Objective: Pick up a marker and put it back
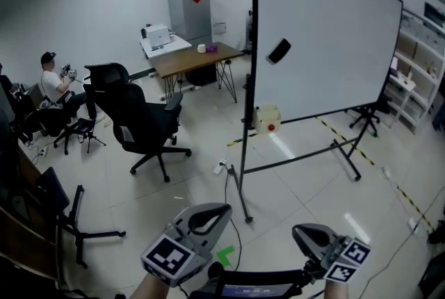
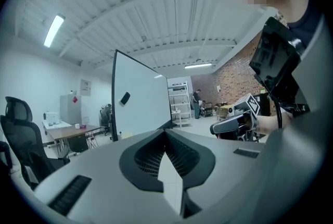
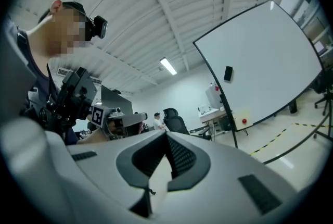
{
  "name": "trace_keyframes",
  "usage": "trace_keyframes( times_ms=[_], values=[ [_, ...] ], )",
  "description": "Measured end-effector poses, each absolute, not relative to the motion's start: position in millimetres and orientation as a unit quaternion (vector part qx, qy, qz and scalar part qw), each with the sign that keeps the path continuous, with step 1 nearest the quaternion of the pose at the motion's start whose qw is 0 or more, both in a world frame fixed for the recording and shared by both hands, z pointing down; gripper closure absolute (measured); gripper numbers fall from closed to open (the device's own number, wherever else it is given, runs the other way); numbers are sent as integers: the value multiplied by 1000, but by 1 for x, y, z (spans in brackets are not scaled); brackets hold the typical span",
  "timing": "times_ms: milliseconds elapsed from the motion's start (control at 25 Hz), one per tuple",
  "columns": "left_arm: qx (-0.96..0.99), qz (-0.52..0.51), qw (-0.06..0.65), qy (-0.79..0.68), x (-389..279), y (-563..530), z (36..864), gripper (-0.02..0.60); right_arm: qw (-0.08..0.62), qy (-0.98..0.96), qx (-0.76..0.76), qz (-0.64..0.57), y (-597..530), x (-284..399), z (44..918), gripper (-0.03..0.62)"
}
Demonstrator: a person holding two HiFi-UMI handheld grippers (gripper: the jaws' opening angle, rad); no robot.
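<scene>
Jaws of the left gripper (image 2: 165,132) are together, nothing between them. The right gripper (image 3: 166,135) is the same, closed and empty. Both are held low and level in front of the person, well apart from the whiteboard (image 1: 327,33).

Reads as the approach step. To do it well:
- get close to the board and find the marker first
- part one gripper's jaws before reaching
- set them square across the barrel, mid-length

No marker can be made out in any view, so its look can't be told. It is probably at the board, near the black block (image 1: 279,51) or the pale box (image 1: 268,119) at its lower edge.
</scene>
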State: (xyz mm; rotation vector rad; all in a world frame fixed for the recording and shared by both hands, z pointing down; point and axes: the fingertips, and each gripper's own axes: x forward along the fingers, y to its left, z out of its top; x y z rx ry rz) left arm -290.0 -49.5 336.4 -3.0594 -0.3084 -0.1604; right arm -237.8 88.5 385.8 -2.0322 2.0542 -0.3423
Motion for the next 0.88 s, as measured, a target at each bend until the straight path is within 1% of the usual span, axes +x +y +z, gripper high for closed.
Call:
trace_keyframes(
  times_ms=[200,520,640,880],
  values=[
    [-992,-50,34,-108,-256,-108,334,581,120,688,-711,-82,19,-187,370,580],
    [-993,-32,37,-110,-207,-202,328,581,63,710,-699,-60,-84,-142,350,580],
    [-992,-40,31,-119,-186,-216,333,581,50,709,-700,-70,-99,-125,348,580],
    [-990,-50,23,-128,-131,-215,344,581,50,709,-699,-82,-102,-72,356,580]
  ],
)
